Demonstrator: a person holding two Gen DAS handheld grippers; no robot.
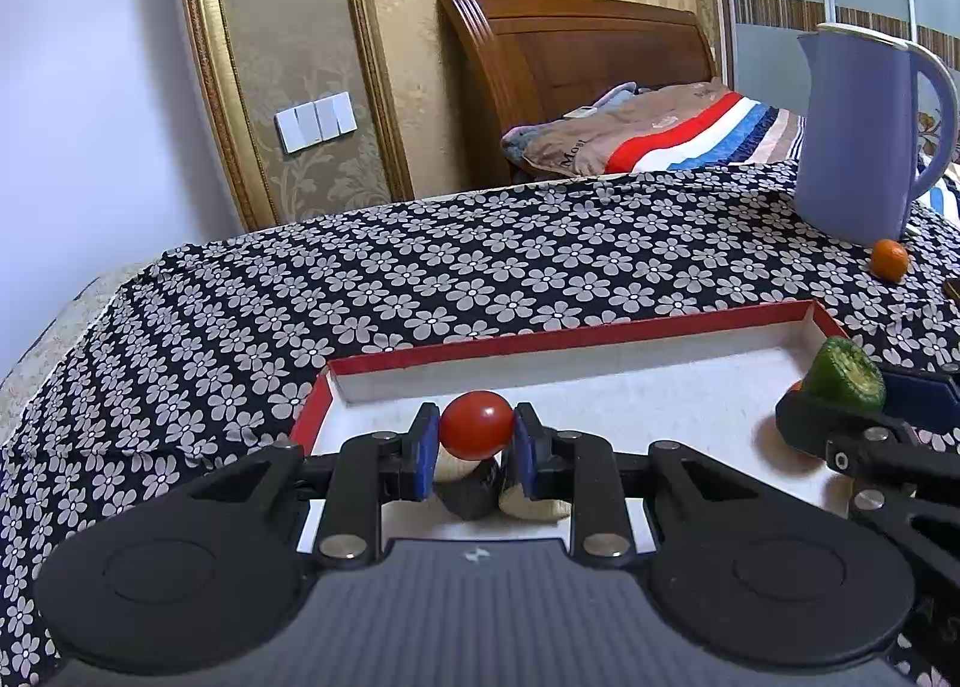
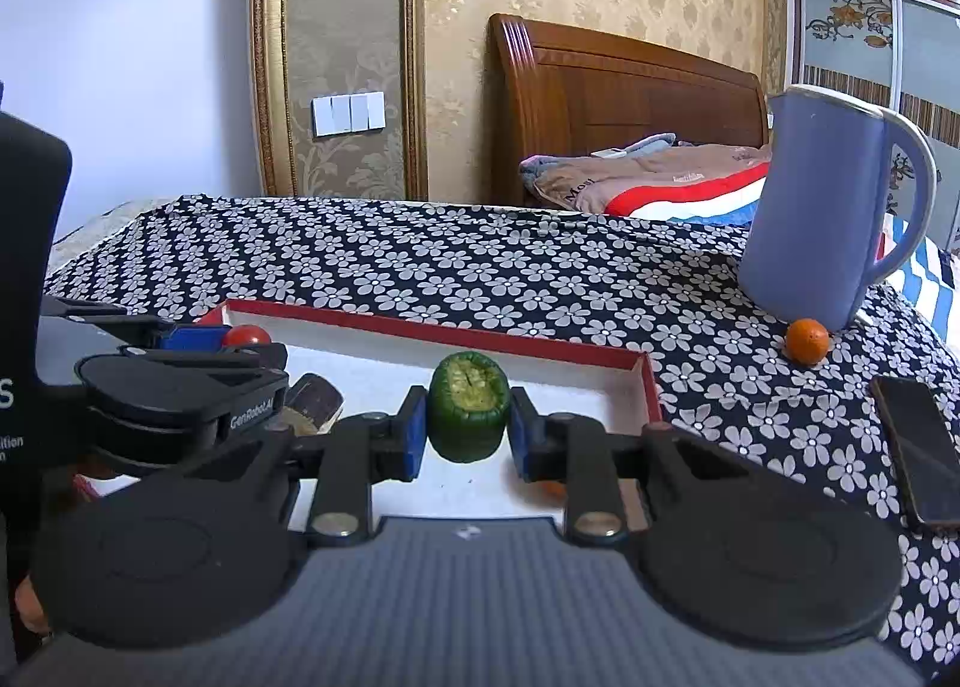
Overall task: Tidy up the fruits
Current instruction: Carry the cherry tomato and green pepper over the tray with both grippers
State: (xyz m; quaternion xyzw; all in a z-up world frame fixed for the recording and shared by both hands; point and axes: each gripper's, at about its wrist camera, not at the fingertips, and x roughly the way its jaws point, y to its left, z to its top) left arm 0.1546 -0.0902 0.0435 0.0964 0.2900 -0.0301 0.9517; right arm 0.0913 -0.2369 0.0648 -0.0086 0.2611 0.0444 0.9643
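I am gripping a red tomato (image 1: pixel 477 424) in my left gripper (image 1: pixel 474 441) and a green cut piece (image 2: pixel 469 405) (cut face up) in my right gripper (image 2: pixel 468 435), over the red-rimmed tray (image 2: pixel 456 334).

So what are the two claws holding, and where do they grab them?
The left claw pinches a red tomato by its sides. The right claw squeezes a green cucumber chunk by its skin sides.

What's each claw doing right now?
Left claw: closed on the red tomato.
Right claw: closed on the green vegetable chunk.
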